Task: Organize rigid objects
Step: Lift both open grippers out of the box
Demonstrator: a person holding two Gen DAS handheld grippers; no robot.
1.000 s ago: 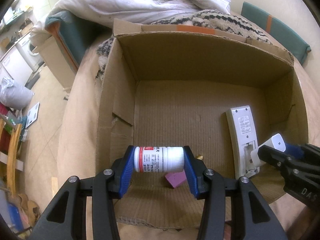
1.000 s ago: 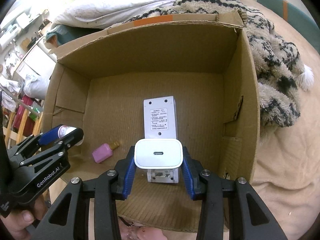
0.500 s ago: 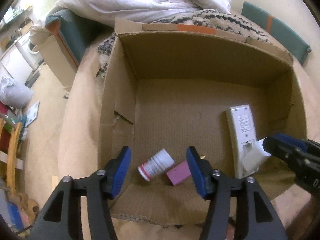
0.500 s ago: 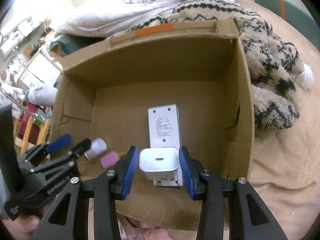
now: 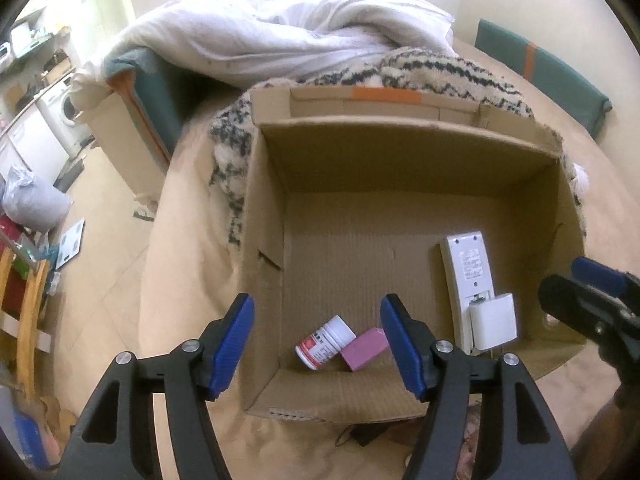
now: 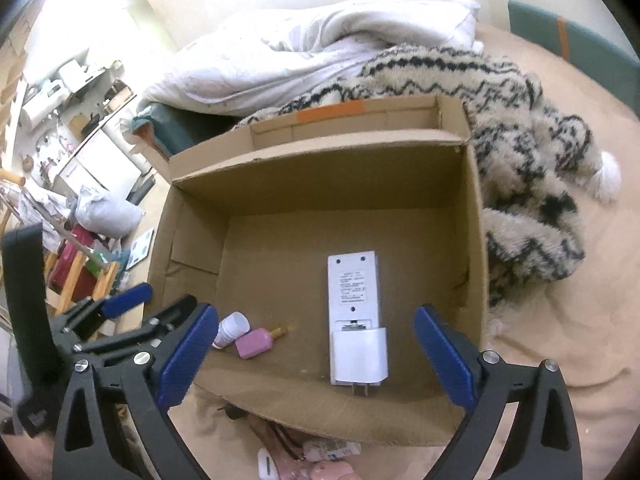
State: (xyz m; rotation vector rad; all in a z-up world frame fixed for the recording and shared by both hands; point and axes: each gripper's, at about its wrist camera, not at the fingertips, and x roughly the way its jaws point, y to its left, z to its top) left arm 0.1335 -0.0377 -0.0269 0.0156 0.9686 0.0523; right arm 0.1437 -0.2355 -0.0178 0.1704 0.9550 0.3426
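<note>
An open cardboard box (image 5: pixel 272 216) (image 6: pixel 474 216) lies on a beige bed. Inside lie a white pill bottle with a red label (image 5: pixel 325 342) (image 6: pixel 232 329), a small pink bottle (image 5: pixel 366 349) (image 6: pixel 256 343), a white remote, back side up (image 5: pixel 468 276) (image 6: pixel 352 284), and a white charger block (image 5: pixel 493 322) (image 6: pixel 359 356) resting on the remote's near end. My left gripper (image 5: pixel 318 344) is open and empty above the box's near left corner. My right gripper (image 6: pixel 316 354) is open and empty above the near edge.
A striped fuzzy blanket (image 6: pixel 520 128) and a white duvet (image 5: pixel 280 36) lie behind and right of the box. Small pink and white items (image 6: pixel 320 460) lie on the bed in front of the box. The floor and furniture are at far left (image 5: pixel 36 200).
Both grippers opened and let go: the pill bottle dropped beside the pink bottle, the charger dropped onto the remote's near end. Both grippers then pulled back and up from the box.
</note>
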